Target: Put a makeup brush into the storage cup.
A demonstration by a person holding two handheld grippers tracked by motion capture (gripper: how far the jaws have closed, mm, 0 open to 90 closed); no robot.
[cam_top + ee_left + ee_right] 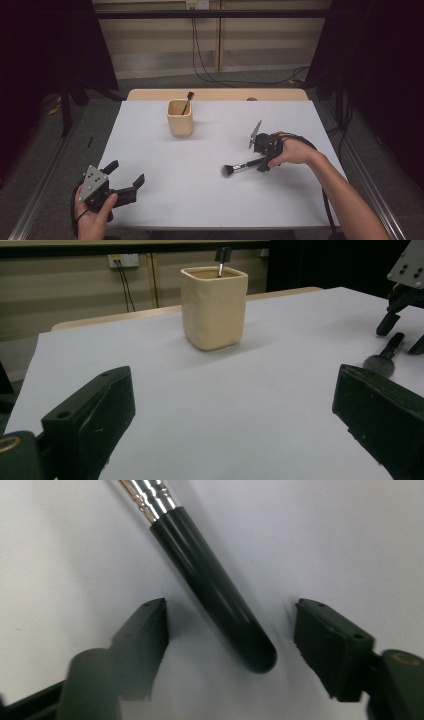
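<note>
The black-handled makeup brush with a silver ferrule point(210, 585) lies flat on the white table point(165, 200). The right gripper point(230, 630) straddles the handle end, jaws partly open, pads clear of it.

Makeup brush point(239, 167) lying flat on white table point(170, 200), right of centre.

Black glossy handle w/ rounded end, chrome ferrule, dark fluffy head point(226, 171) pointing left toward table's middle. Handle end sits btwn right gripper point(265, 161) jaws, gaps either side, pads not pressing it. Beige square cup point(179, 117) stands upright well apart toward far edge, w/ a second black brush point(187, 101) leaning inside.
</note>
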